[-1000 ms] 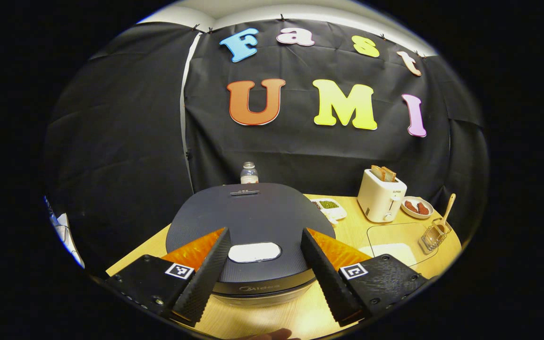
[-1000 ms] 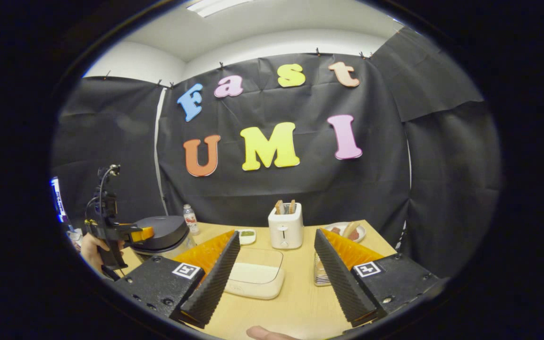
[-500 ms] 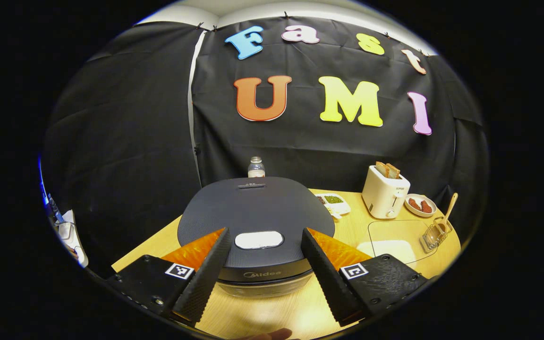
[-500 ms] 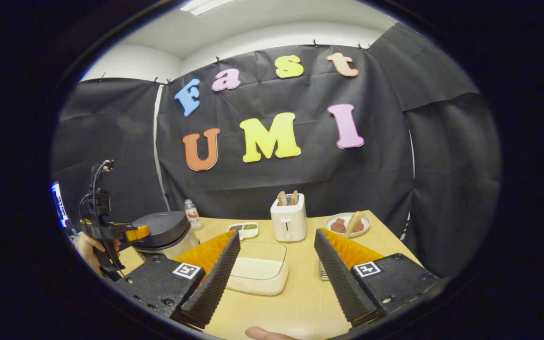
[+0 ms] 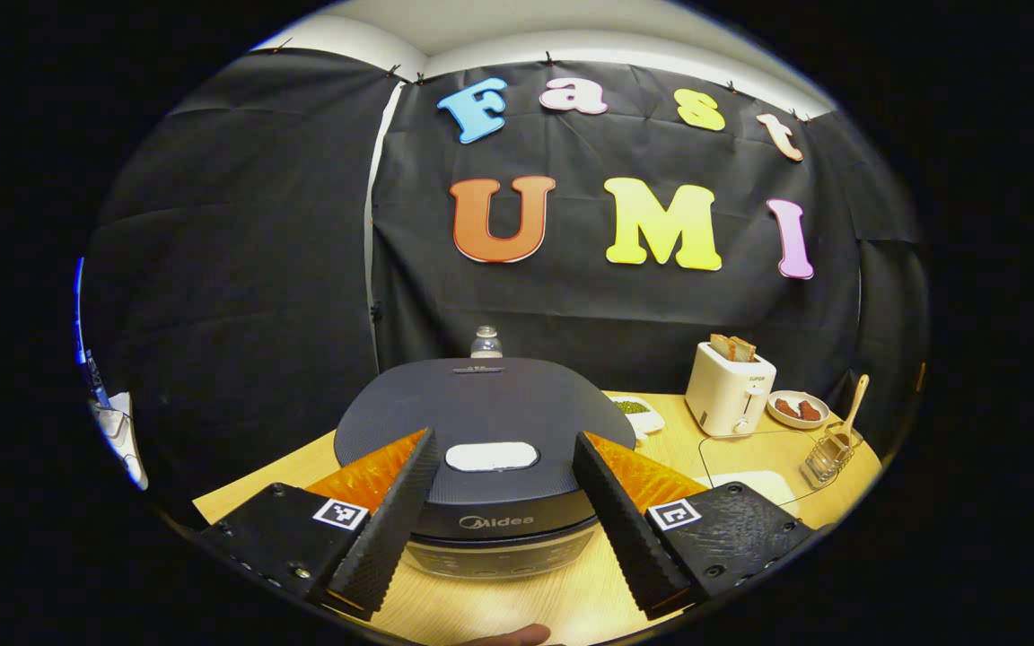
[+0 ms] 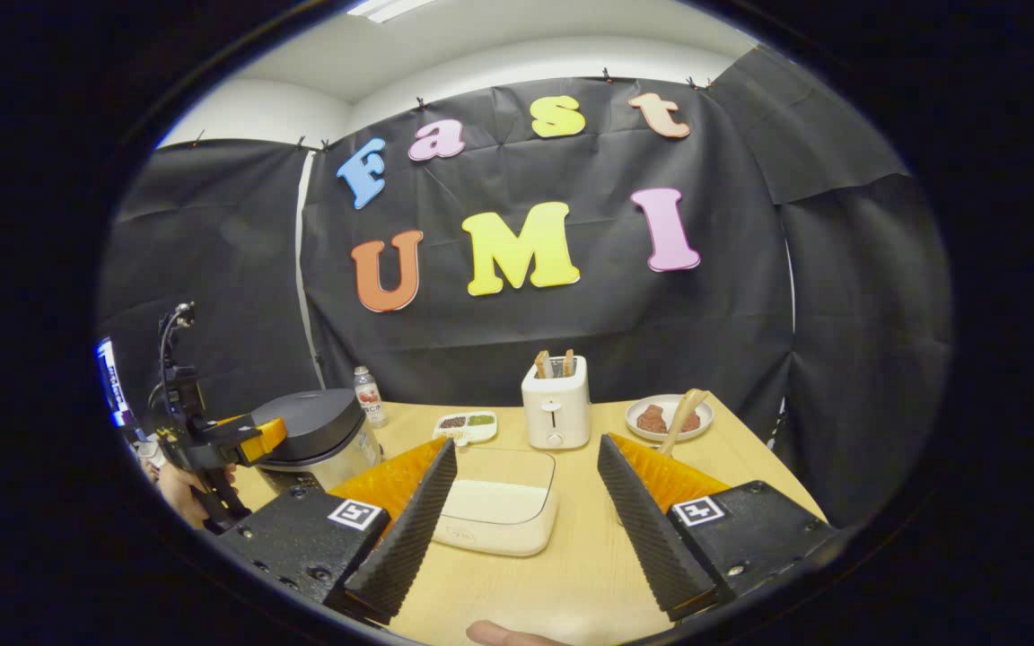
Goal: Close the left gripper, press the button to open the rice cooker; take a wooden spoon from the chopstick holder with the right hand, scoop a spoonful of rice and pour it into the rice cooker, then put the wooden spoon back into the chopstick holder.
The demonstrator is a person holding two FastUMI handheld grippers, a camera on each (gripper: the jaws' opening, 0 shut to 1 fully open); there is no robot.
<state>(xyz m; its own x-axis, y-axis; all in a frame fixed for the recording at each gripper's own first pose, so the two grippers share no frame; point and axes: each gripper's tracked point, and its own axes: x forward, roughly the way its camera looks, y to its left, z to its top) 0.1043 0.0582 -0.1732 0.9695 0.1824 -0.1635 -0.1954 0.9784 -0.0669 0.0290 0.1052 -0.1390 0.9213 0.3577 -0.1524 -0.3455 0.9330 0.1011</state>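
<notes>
Right now I'm at the very first step: my left gripper point(image 5: 497, 511) has its two fingers spread wide, holding nothing, and it is lined up on the rice cooker point(image 5: 481, 422), whose dark lid is down. The white button point(image 5: 491, 457) on the front of the lid sits between the two fingers, a little beyond their tips. I judge nothing of the task is done yet, since the fingers must be brought together before they can push. So the next move calls for pressing the fingers together, then bringing the joined tips down squarely on that button, firmly enough for the lid to spring. My right gripper point(image 6: 521, 525) is likewise spread and empty, held above the table point(image 6: 571, 574) with the clear container of rice point(image 6: 499, 510) between its fingers and farther off. From the left gripper view, the wooden spoon point(image 5: 851, 405) stands tilted in the wire chopstick holder point(image 5: 824, 457) at the table's far right, beside the container of rice and well apart from the cooker. A toaster point(image 6: 556, 408) stands behind the rice.
</notes>
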